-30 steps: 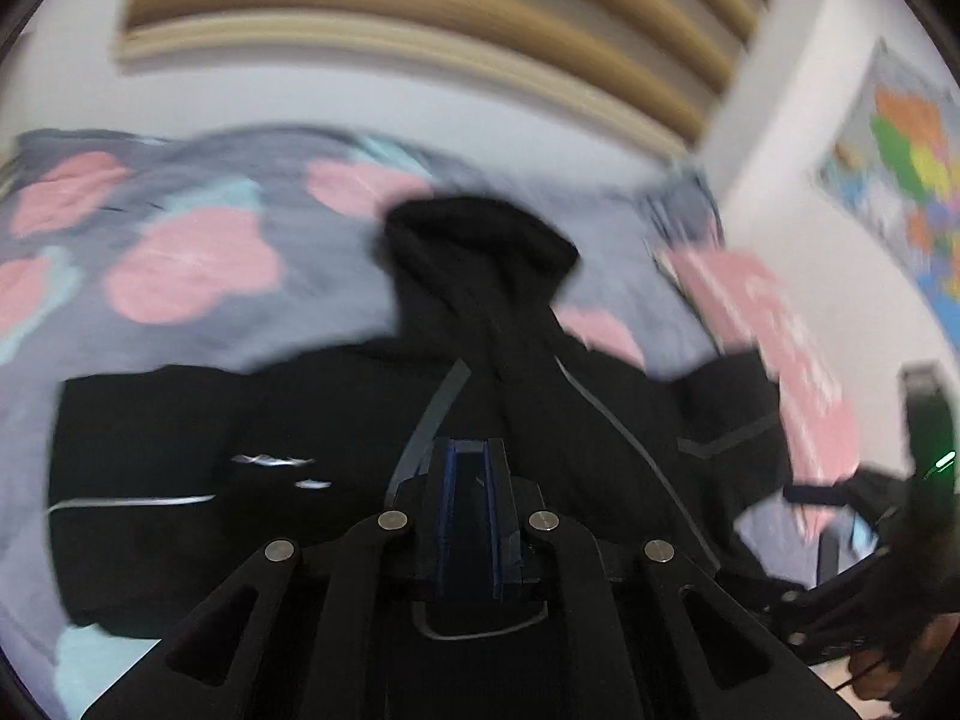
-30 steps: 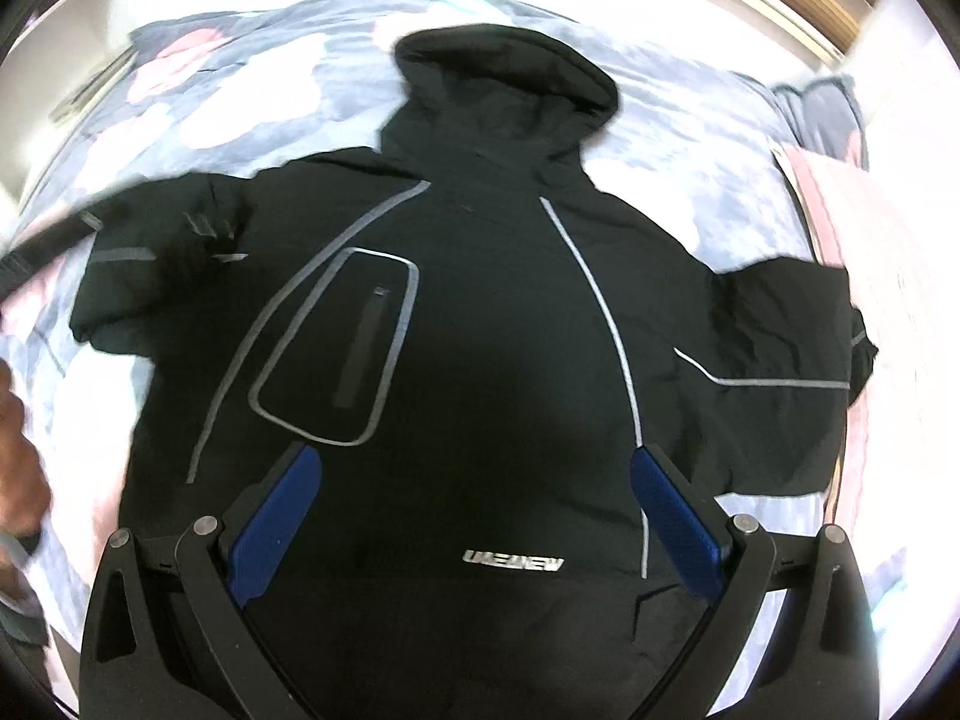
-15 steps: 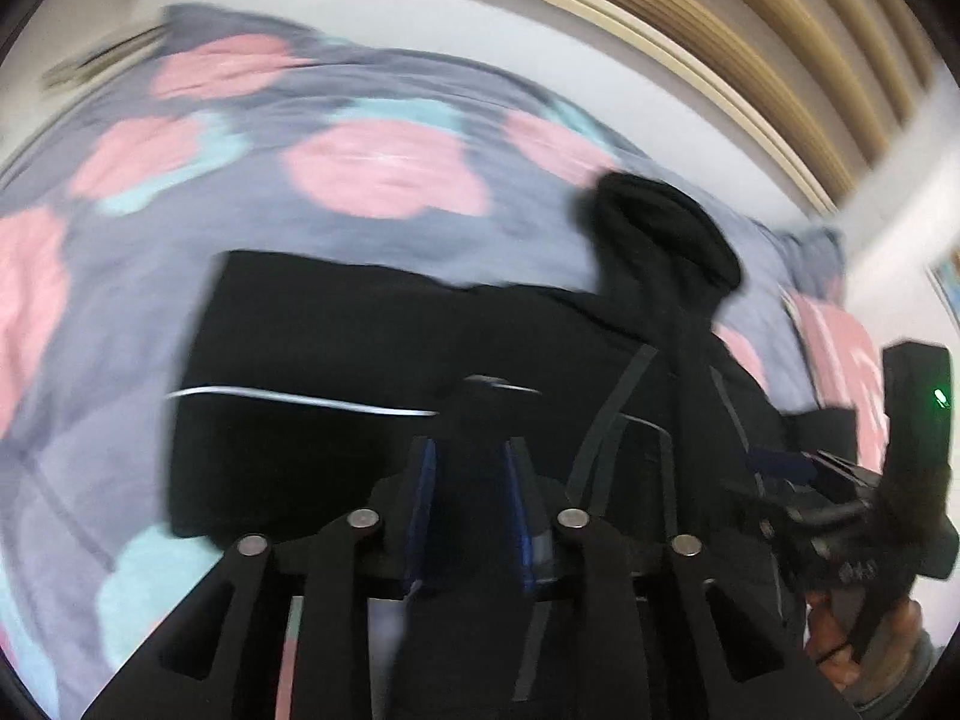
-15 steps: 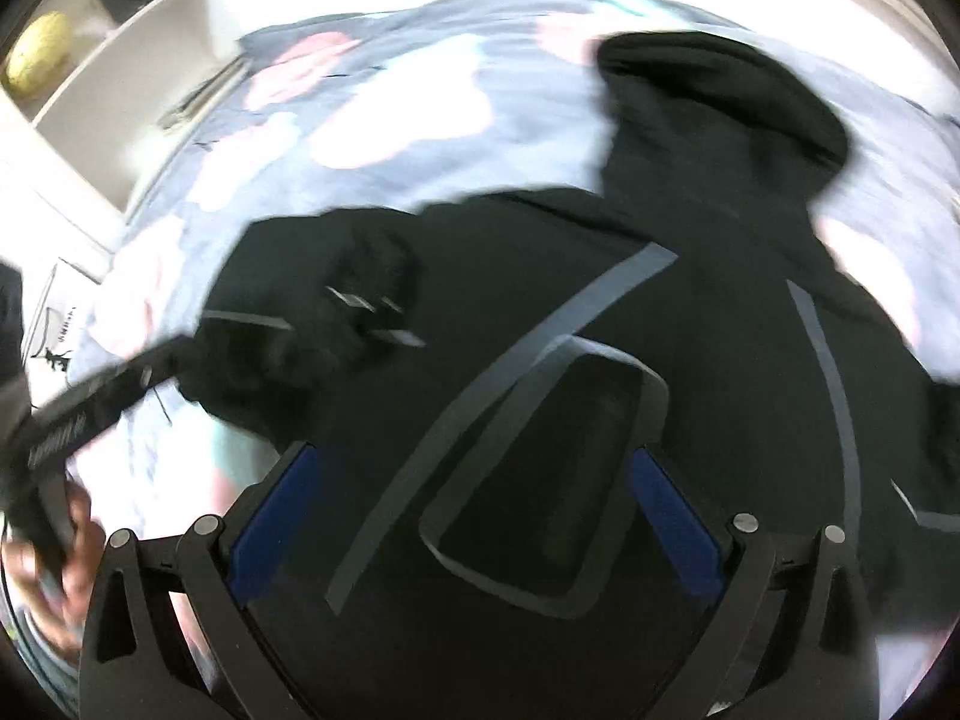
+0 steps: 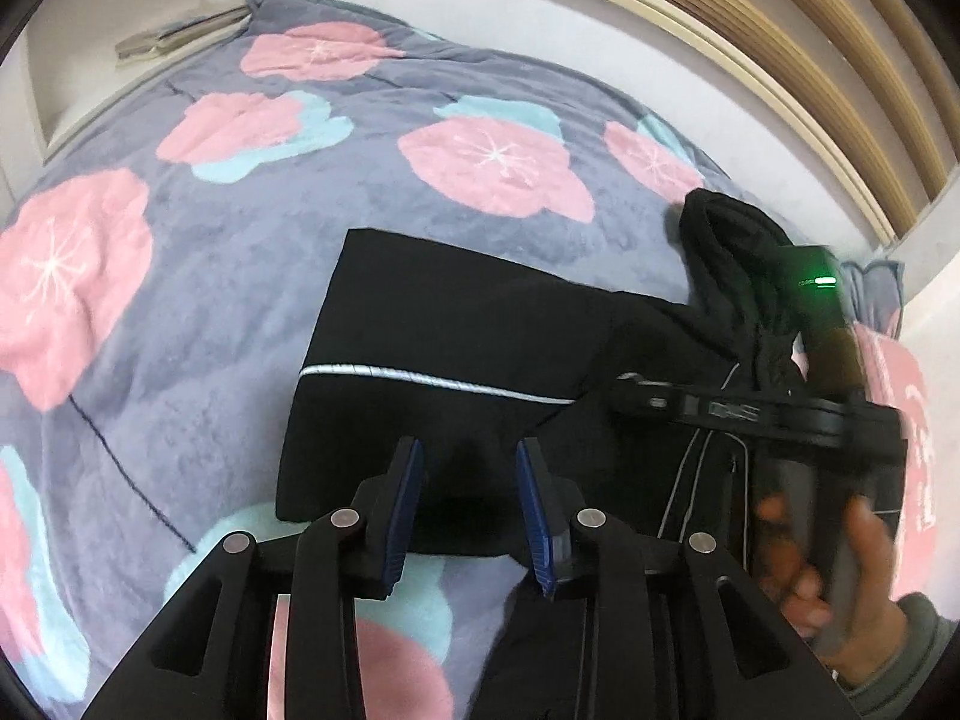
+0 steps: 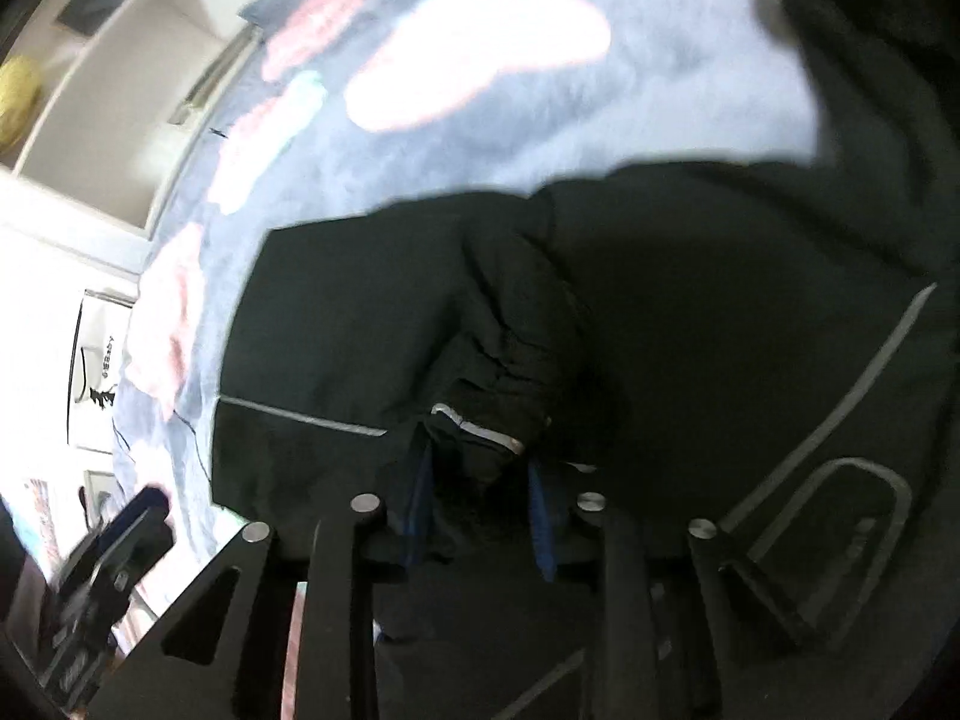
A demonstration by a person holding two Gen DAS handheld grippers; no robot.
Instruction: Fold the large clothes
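Observation:
A black hooded jacket with thin grey reflective stripes lies spread on the bed, its left sleeve stretched out flat. My left gripper is open and empty, hovering over the sleeve's near edge. My right gripper is closed on a bunched fold of the jacket sleeve, with cloth between its blue pads. In the left wrist view the right gripper shows at the right, held in a hand above the jacket body. The hood lies at the far end.
The bed is covered with a grey-blue blanket with pink and teal flowers. A slatted wooden headboard and white wall lie beyond. A white shelf niche holds a yellow object. A pink pillow lies at the right.
My left gripper opened and let go of the sleeve, which now lies flat. My right gripper swung left over the jacket and closed on a fold of the sleeve.

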